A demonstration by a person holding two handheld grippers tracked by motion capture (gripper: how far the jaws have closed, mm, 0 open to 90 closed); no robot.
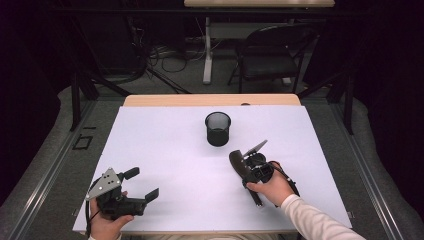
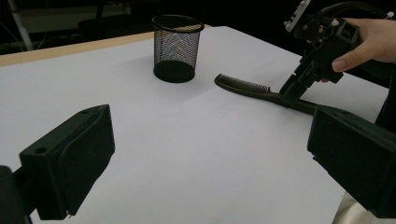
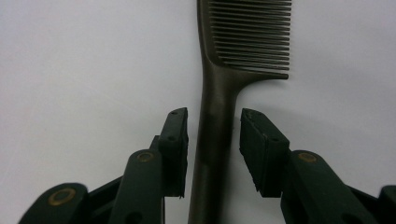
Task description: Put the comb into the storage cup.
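Comb [image 3: 215, 135] handle btwn R gripper [image 3: 213, 149] pads

No text, label, brand, number or sign can be read anywhere. Comb [image 3: 219, 116]: plain dark surface, no marking legible. Mesh cup [image 1: 218, 128]: bare wire mesh, nothing printed. White sheet on the bench [image 1: 165, 165]: blank. Gripper bodies: no legible lettering.
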